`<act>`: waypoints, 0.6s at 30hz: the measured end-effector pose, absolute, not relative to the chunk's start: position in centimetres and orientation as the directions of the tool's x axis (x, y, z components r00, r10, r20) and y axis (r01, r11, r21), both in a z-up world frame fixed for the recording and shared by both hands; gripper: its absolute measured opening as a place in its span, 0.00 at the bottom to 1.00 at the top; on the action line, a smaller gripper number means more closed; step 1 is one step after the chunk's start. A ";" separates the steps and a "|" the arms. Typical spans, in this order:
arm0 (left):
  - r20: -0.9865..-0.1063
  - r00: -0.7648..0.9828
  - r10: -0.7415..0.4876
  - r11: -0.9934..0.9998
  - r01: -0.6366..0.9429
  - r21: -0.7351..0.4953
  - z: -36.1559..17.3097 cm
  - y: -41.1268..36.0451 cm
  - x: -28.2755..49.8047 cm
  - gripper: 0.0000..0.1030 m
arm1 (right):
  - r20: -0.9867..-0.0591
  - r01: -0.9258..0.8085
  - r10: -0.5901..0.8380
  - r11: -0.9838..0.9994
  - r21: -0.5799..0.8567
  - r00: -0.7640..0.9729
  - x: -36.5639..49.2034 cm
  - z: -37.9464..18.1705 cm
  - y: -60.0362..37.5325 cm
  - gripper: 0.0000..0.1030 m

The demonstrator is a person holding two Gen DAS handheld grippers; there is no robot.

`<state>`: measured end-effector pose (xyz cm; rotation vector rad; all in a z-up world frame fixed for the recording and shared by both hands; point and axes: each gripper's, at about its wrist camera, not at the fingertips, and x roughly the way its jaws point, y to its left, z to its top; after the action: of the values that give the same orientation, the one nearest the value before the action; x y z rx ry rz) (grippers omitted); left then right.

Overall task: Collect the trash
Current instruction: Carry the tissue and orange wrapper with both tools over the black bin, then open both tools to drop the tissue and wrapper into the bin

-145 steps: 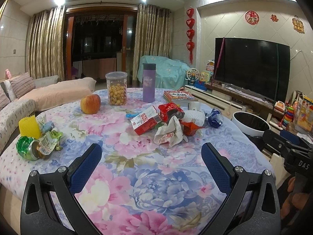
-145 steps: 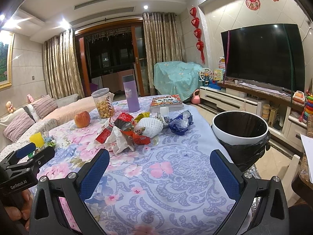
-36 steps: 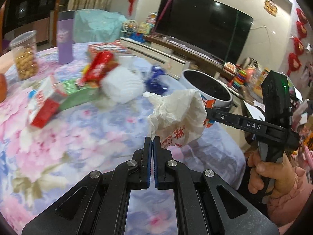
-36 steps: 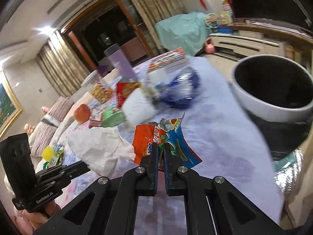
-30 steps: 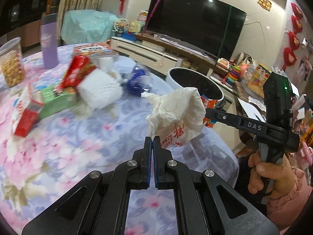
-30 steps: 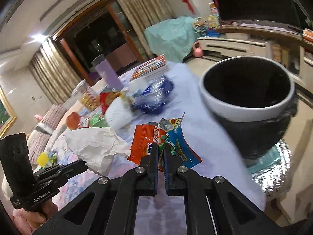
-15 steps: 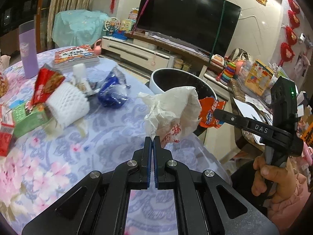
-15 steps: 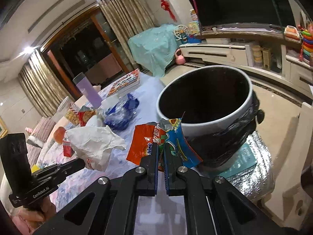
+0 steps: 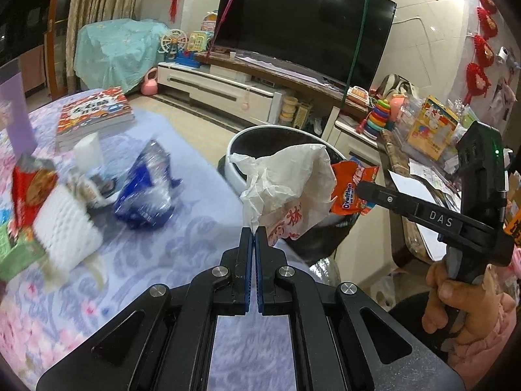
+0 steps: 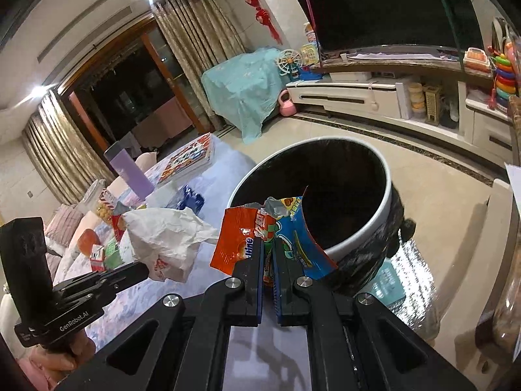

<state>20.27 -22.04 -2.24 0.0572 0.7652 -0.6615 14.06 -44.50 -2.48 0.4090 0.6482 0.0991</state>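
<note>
My left gripper (image 9: 253, 234) is shut on a crumpled white paper bag (image 9: 293, 185) with red print, held above the table edge just before the bin (image 9: 242, 137). My right gripper (image 10: 267, 244) is shut on an orange and blue snack wrapper (image 10: 260, 238), held at the near rim of the white bin with a black liner (image 10: 368, 224). The bag also shows in the right wrist view (image 10: 162, 234), and the wrapper in the left wrist view (image 9: 353, 189). The right gripper's body (image 9: 423, 218) reaches in from the right.
More trash lies on the floral tablecloth (image 9: 182, 244): a blue wrapper (image 9: 146, 192), white foam netting (image 9: 65, 231), a red packet (image 9: 31, 189). A book (image 9: 94, 114) and purple flask (image 10: 130, 169) stand farther back. The TV stand (image 10: 374, 97) is beyond the bin.
Both grippers have carried their trash rightward off the table toward the bin. The bin now fills the right wrist view and the wrapper is at its rim.
</note>
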 end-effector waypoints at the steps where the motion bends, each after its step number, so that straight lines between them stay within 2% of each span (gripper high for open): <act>1: -0.659 0.533 -0.530 0.798 0.576 -0.177 -2.2 -22.5 20.5 0.01 | -0.568 0.037 0.213 0.917 0.397 0.795 14.3 -2.4 -44.7 0.05; 18: -0.688 0.518 -0.508 0.789 0.600 -0.131 -2.6 -27.6 24.6 0.02 | -0.617 0.077 0.186 0.924 0.374 0.764 17.9 -2.7 -47.8 0.09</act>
<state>24.60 -27.59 -2.64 0.1281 0.7805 -0.6669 17.93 -47.80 -2.74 0.3948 0.7027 0.0610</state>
